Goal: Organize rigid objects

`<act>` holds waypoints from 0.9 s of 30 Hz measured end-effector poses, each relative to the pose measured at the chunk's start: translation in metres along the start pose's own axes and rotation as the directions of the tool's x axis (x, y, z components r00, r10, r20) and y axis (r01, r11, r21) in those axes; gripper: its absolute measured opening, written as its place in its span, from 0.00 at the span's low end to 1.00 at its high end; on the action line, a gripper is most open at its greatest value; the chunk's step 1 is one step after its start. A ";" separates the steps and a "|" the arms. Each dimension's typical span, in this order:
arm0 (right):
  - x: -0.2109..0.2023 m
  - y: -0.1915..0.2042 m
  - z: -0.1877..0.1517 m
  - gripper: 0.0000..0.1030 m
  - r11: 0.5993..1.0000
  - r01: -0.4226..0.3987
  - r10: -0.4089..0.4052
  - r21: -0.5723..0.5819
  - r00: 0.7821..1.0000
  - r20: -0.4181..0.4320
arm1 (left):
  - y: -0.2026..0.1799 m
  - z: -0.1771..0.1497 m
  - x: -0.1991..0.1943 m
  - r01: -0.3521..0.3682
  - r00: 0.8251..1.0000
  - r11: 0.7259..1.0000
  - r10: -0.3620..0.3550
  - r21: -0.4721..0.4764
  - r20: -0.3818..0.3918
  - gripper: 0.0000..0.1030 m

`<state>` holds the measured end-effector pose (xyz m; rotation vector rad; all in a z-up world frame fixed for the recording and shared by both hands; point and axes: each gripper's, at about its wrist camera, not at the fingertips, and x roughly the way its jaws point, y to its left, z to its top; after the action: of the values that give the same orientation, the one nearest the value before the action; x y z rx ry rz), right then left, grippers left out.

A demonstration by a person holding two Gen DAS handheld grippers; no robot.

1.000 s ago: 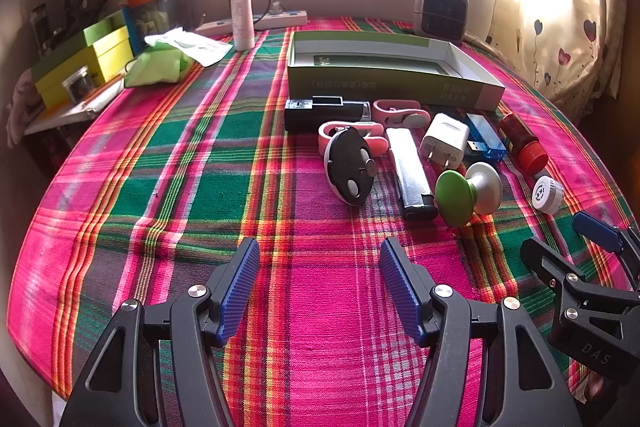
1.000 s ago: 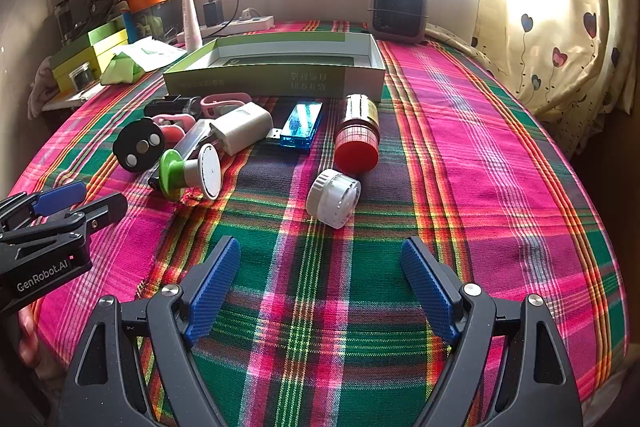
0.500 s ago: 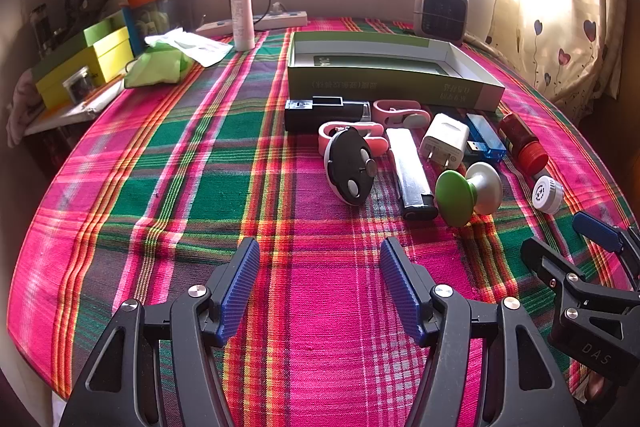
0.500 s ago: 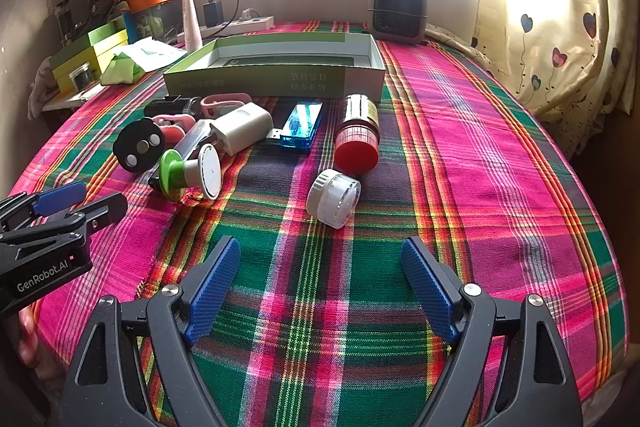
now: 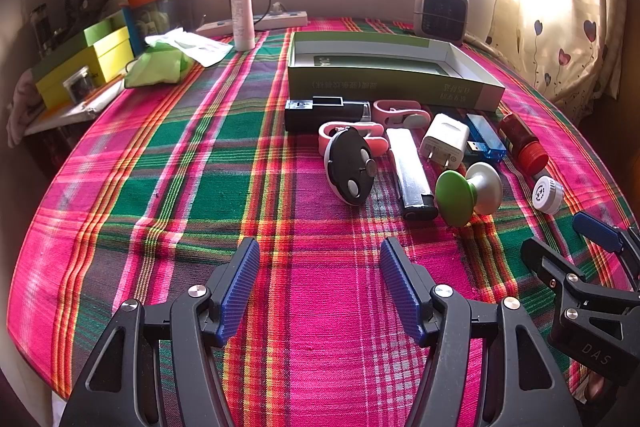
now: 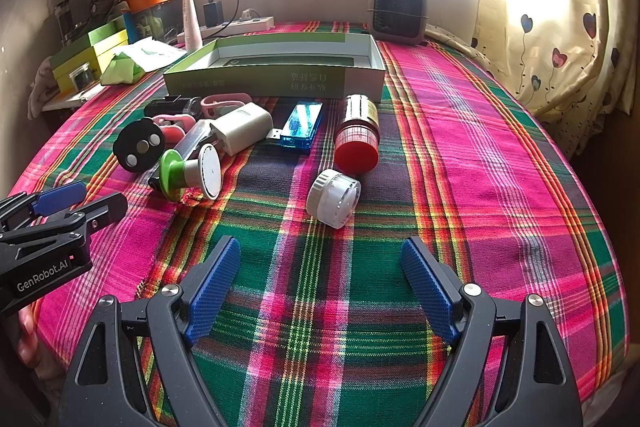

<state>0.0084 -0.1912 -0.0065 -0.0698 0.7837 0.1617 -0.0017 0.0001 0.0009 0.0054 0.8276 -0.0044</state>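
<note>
Small rigid objects lie in a cluster on the plaid cloth before an open green box [image 5: 394, 79] [image 6: 276, 77]: a black round remote [image 5: 350, 171], a lighter [image 5: 412, 175], a white charger [image 5: 444, 141] [image 6: 242, 129], a blue USB stick [image 6: 300, 127], a red-capped bottle [image 6: 356, 137], a white cap [image 6: 334, 197], a green-and-white knob [image 5: 468, 193] [image 6: 188, 173]. My left gripper [image 5: 318, 283] is open and empty, short of the remote. My right gripper [image 6: 320, 283] is open and empty, just short of the white cap.
A black rectangular device [image 5: 326, 113] and pink clips [image 5: 400, 111] lie near the box. A small heater [image 6: 398, 11], a power strip [image 5: 256, 23], a tube [image 5: 242, 13] and stacked yellow-green boxes [image 5: 86, 63] stand at the back and left.
</note>
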 end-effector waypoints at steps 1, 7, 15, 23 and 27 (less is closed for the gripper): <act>0.000 0.000 0.000 0.80 1.000 0.000 0.000 0.000 1.000 0.000 | 0.000 0.000 0.000 0.000 1.000 1.000 0.000 0.000 0.000 0.60; 0.000 0.000 0.000 0.80 1.000 0.000 0.000 0.000 1.000 0.000 | 0.000 0.000 0.000 0.000 1.000 1.000 0.000 0.000 0.001 0.60; 0.003 -0.001 0.000 0.80 1.000 -0.010 0.010 -0.007 1.000 -0.005 | 0.002 0.001 -0.001 0.007 1.000 1.000 -0.007 -0.002 -0.004 0.60; -0.002 -0.011 0.004 0.80 0.999 -0.041 0.041 0.004 0.999 -0.011 | 0.015 0.010 0.002 0.056 0.998 0.998 -0.057 -0.037 -0.012 0.60; -0.006 -0.025 0.009 0.80 0.998 -0.050 0.050 0.048 0.999 0.008 | 0.022 0.015 0.007 0.086 0.996 0.994 -0.087 -0.069 -0.015 0.60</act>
<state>0.0149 -0.2155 0.0041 -0.0037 0.7825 0.1905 0.0140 0.0220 0.0064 -0.0946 0.8449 -0.0576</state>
